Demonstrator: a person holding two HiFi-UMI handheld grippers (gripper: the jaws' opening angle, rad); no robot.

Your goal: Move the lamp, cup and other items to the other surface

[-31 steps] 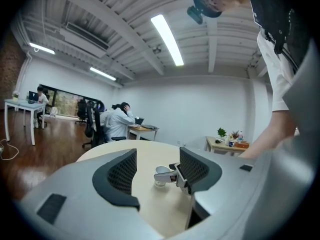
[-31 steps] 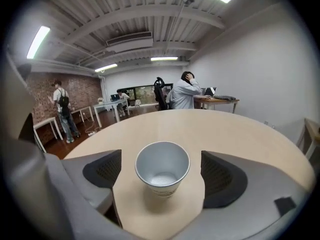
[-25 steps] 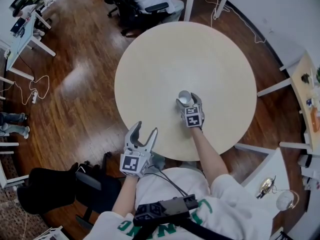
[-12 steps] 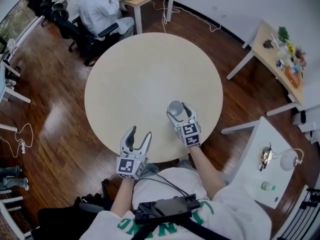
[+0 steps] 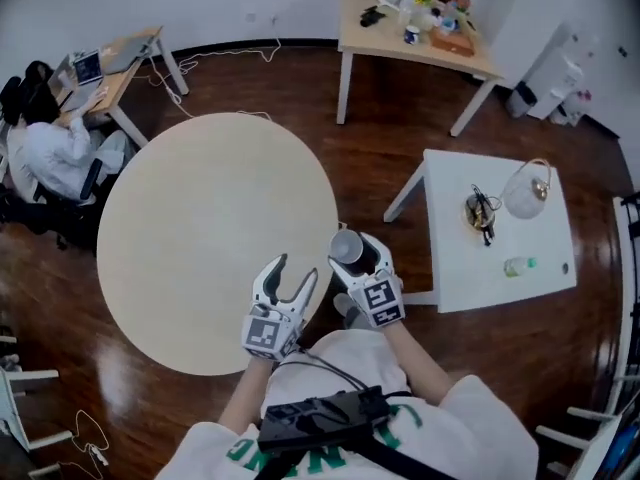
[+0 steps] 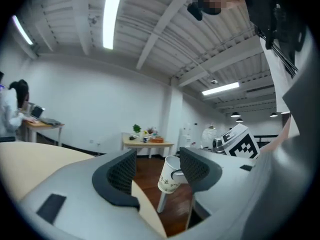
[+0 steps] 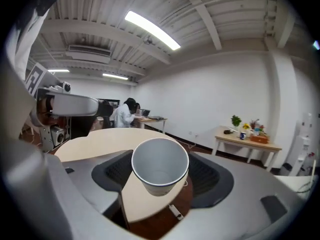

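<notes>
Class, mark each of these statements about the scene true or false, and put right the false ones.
1. The right gripper holds a cup. True.
2. The left gripper grips a book. False: its jaws stand apart and hold nothing.
3. The lamp stands on the round table. False: it stands on the white square table.
4. A person sits at a desk beside the round table. True.

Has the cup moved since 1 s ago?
Yes. The cup, in the right gripper, was over the round table; now it hangs at its rim, on the white table side.
</notes>
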